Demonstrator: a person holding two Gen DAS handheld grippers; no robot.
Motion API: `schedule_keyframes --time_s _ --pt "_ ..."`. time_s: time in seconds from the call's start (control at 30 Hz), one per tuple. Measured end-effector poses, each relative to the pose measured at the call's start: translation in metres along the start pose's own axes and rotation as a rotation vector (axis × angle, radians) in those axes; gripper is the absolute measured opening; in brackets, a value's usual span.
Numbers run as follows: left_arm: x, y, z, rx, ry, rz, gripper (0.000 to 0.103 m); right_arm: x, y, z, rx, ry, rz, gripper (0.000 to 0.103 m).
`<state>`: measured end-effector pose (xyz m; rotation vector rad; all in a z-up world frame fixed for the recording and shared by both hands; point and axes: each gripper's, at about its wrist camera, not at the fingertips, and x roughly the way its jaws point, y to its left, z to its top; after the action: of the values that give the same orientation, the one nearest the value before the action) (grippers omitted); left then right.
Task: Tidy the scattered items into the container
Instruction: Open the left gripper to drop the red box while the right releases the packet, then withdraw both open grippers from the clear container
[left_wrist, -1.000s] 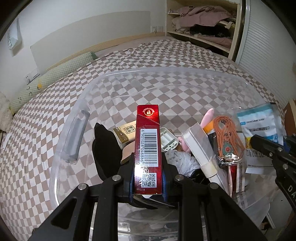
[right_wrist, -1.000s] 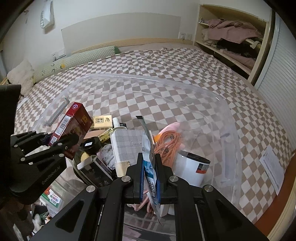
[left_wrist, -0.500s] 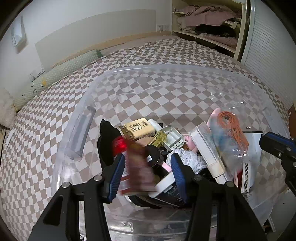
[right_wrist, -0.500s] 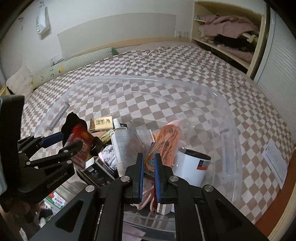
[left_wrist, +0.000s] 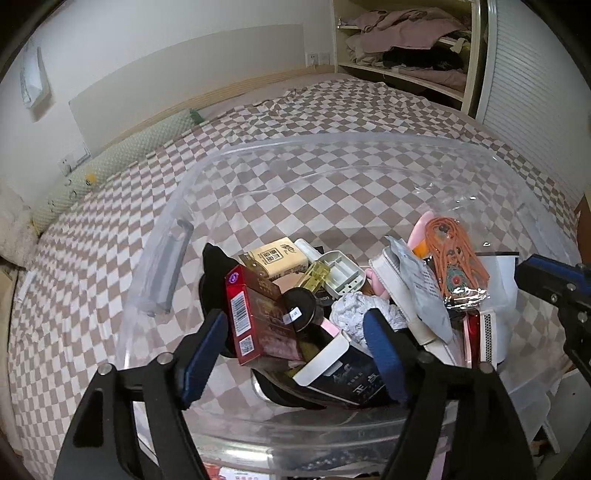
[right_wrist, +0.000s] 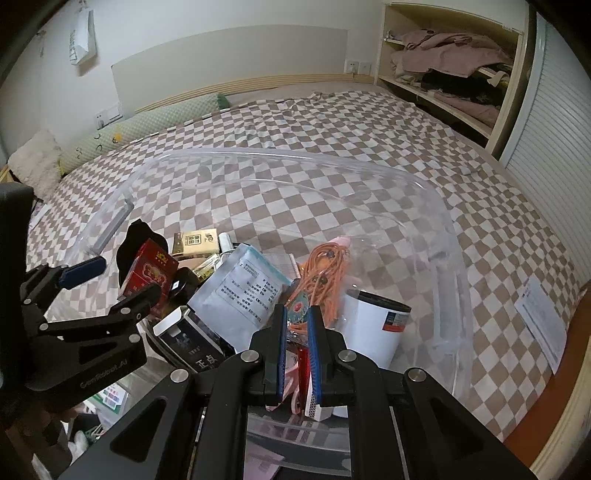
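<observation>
clear plastic storage tub (left_wrist: 162, 258) sits on the checked bedspread (left_wrist: 92, 240), heaped with items. red cardboard packet (left_wrist: 255, 317) lies loose on the heap, leaning on a black round lid (left_wrist: 299, 302). left gripper (left_wrist: 291, 350) is spread wide, empty, just above it. right gripper (right_wrist: 297, 350) is narrowly parted, gripping nothing; white pouch (right_wrist: 247, 291) rests free inside.
</observation>
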<state>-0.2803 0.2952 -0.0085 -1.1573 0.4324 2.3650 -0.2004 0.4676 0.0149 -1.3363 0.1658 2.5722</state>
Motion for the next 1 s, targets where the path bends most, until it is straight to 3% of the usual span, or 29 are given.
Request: schedule_keyframes --time_s 0.1,0.13,0.17,0.23,0.37,0.5,1.0 --pt "-0.004 0.000 -0.002 0.012 -0.006 -0.002 0.088 0.000 -0.003 -0.002 0.008 -0.004 -0.018 0.013" --pt "-0.006 0.000 -0.002 0.016 -0.008 -0.003 0.090 0.000 -0.003 -0.002 0.011 -0.006 -0.025 0.028" --pt "-0.007 0.000 -0.003 0.020 -0.010 -0.004 0.091 -0.001 -0.004 -0.003 0.014 -0.011 -0.031 0.068" --pt "-0.010 0.000 -0.004 0.028 -0.014 -0.006 0.094 -0.004 -0.006 -0.004 0.019 -0.038 -0.060 0.103" --pt "-0.015 0.000 -0.007 0.044 -0.022 -0.009 0.100 -0.014 -0.003 -0.004 -0.009 -0.095 -0.128 0.103" --pt "-0.020 0.004 -0.008 0.026 -0.025 -0.034 0.103 -0.014 -0.002 -0.006 -0.025 -0.093 -0.148 0.103" --pt "-0.040 0.009 -0.016 -0.014 -0.028 -0.020 0.103 -0.025 -0.012 -0.011 0.040 -0.115 -0.132 0.103"
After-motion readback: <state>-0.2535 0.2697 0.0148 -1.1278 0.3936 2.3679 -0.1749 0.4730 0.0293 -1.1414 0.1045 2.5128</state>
